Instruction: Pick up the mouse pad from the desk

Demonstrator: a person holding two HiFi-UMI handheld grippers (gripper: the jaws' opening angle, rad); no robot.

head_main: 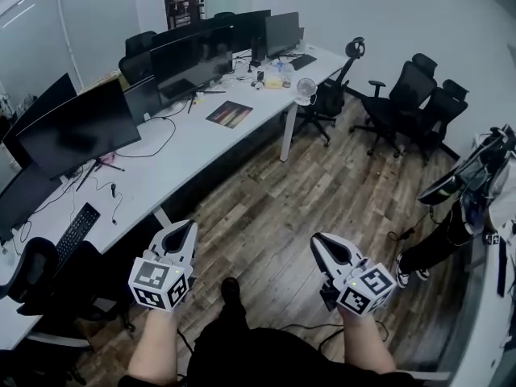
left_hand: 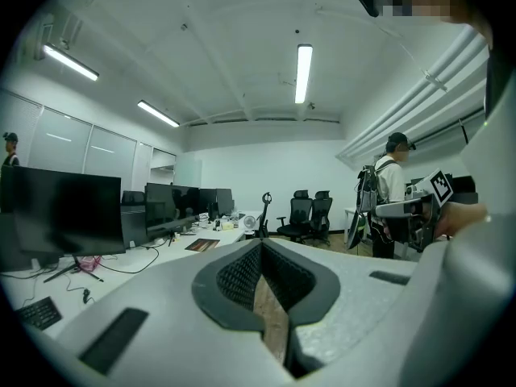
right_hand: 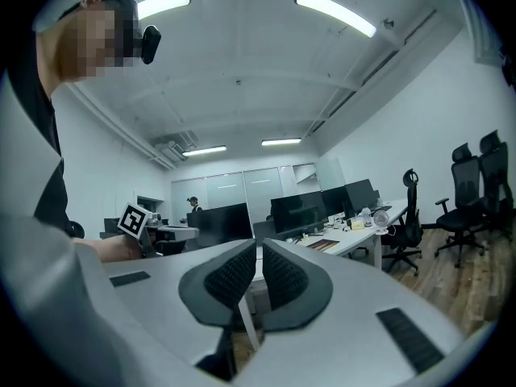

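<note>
In the head view, the left gripper [head_main: 181,234] and the right gripper [head_main: 321,247] are hanging over wood floor. The mouse pad [head_main: 230,114] is lying flat on the white desk [head_main: 185,147], well ahead of both pairs of jaws, close to the desk's front edge. In the left gripper view, the jaws are meeting at their tips with nothing between them, and the pad [left_hand: 201,245] is showing far ahead, left of the tips. In the right gripper view, the jaws are sitting closed and empty, the pad [right_hand: 324,244] far ahead to their right. The pad is looking thin, light and floppy, so its edge nearest the desk's front is probably offering the best pinch. Monitors [head_main: 193,59] behind it and a cable [head_main: 161,131] beside it are narrowing the room, while the floor ahead of the jaws is lying open.
</note>
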